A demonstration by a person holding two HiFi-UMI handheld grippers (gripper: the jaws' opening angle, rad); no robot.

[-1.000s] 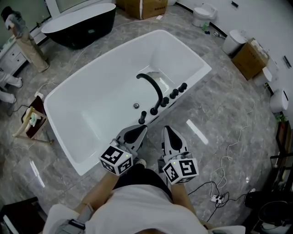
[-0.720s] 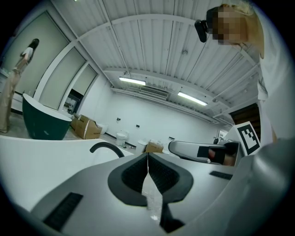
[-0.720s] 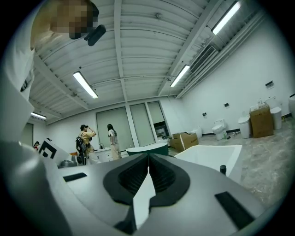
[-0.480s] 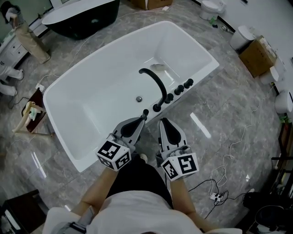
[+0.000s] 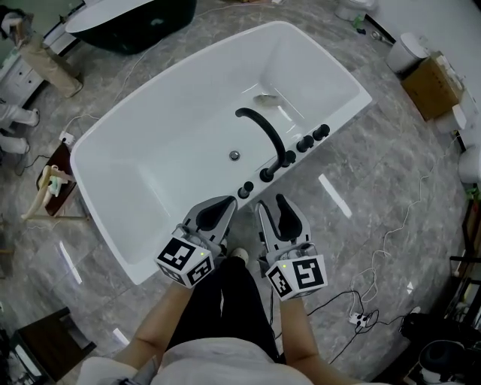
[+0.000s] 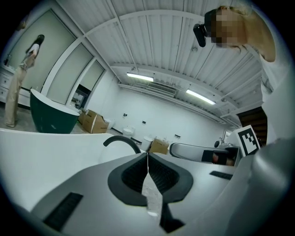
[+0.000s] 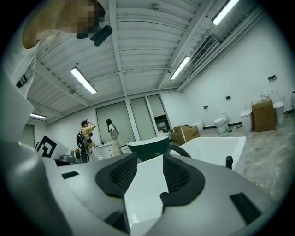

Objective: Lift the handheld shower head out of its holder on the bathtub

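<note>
A white bathtub [image 5: 353,113] carries a row of black fittings on its near rim, with an arched black spout [image 5: 259,128] over the basin. The slim black upright piece [image 5: 246,189] at the row's near end looks like the handheld shower head in its holder. My left gripper [image 5: 225,203] is shut and empty, just short of that piece. My right gripper [image 5: 272,201] is beside it, below the spout's base; its jaws have just been opening and hold nothing. The left gripper view shows pads meeting [image 6: 147,154]. The right gripper view shows a clear gap [image 7: 150,159].
A dark freestanding tub [image 5: 135,22] stands at the far left and a cardboard box [image 5: 432,86] at the right. A wooden rack [image 5: 49,188] stands left of the white tub. Cables and a power strip [image 5: 361,317] lie on the marble floor. Two people [image 7: 85,138] stand far off.
Both grippers have moved forward to the tub's near rim, close to the black fittings. The right jaws went from shut to open. The left jaws stayed shut.
</note>
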